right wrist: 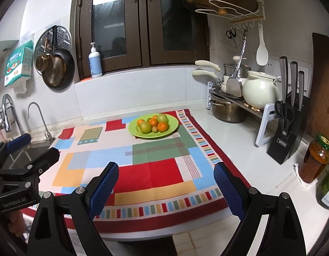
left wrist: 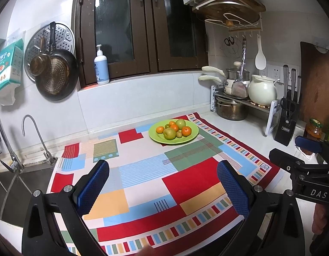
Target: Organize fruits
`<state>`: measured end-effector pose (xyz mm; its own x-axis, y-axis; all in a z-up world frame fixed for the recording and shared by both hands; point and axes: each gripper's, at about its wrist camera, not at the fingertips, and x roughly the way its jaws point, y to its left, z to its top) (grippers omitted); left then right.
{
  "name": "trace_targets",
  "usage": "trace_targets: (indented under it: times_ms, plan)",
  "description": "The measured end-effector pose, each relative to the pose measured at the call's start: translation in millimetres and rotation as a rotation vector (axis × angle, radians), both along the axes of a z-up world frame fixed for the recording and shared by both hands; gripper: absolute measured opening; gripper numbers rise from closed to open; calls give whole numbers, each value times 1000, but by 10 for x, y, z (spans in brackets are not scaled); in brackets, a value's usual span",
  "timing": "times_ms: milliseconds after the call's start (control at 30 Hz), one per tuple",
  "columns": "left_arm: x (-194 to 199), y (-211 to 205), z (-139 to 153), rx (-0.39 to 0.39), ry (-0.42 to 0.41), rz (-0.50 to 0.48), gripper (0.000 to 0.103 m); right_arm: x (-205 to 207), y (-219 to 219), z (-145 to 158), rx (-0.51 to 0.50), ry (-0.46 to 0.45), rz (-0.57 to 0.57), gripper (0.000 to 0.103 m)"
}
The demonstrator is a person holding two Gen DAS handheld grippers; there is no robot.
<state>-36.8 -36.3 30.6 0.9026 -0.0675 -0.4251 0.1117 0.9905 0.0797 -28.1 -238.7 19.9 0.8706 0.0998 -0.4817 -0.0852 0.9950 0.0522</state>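
A green plate rests at the far side of a patchwork cloth. It holds several fruits: orange tangerines, green pears and a small kiwi. My left gripper hangs open over the near part of the cloth, nothing between its blue pads. My right gripper is likewise open and empty, well short of the plate. Each gripper shows at the edge of the other's view.
A sink with taps lies left of the cloth. At the right stand a pot rack with a cream pot, a knife block, a jar and a green bottle. Pans hang on the wall.
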Motion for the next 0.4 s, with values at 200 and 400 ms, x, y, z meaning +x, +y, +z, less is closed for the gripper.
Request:
trace_targets:
  times_ms: [200,400]
  plan:
    - [10,3,-9,-4,2,2,103,20,8,-6,0,5,-2,91]
    - [68,24,-32,-8,18,8,103,42,0,-19,-3,9,-5,91]
